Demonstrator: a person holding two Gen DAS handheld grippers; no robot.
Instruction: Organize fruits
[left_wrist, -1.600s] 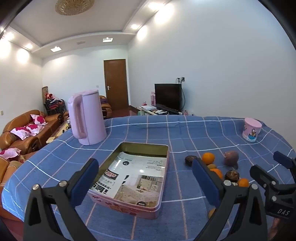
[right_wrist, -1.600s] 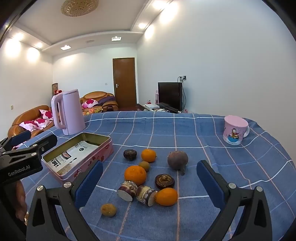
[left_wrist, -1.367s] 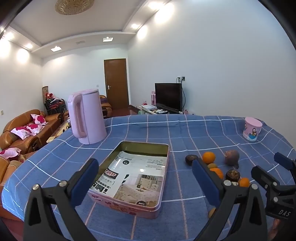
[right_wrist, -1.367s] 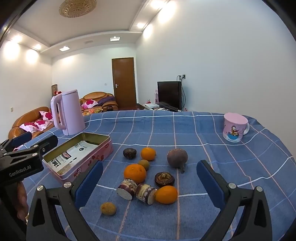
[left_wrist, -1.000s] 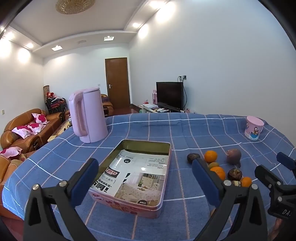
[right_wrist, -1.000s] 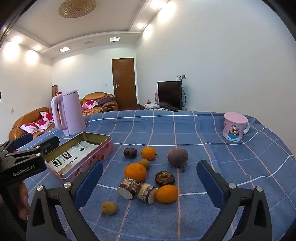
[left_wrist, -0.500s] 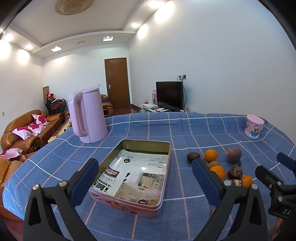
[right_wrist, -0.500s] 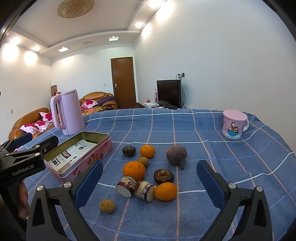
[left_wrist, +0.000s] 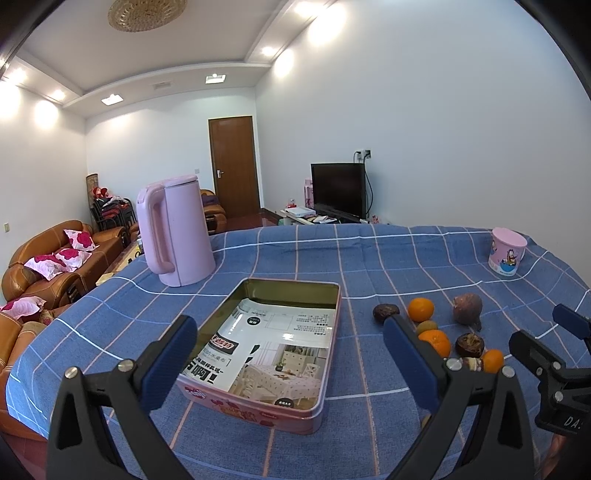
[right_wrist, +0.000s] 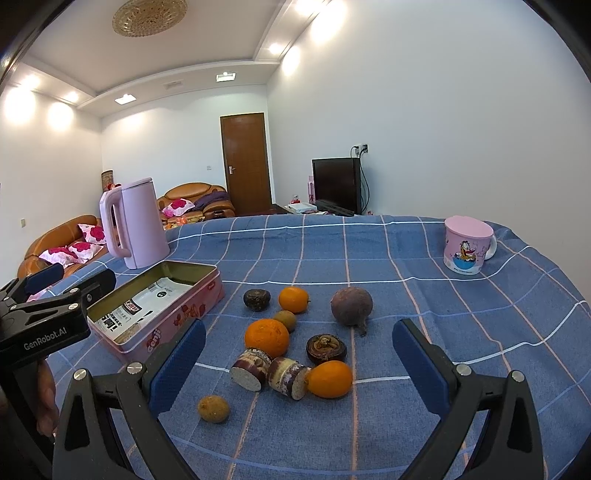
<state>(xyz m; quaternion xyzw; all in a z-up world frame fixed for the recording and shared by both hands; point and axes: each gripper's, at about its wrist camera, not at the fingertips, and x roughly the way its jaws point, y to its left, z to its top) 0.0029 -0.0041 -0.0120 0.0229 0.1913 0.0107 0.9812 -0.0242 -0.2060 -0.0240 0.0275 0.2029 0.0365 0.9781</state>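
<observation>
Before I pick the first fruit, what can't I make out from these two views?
- Left wrist view: the left gripper finger covers some fruit.
- Right wrist view: the tin floor is partly behind its wall.
- Both views: print on the paper liner is too small.

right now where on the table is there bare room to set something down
Bare cloth lies between the mug and the purple round fruit, and behind the tin toward the kettle. The tin's floor holds only a leaflet. It is crowded right of the tin, where the oranges and cut pieces cluster.
</observation>
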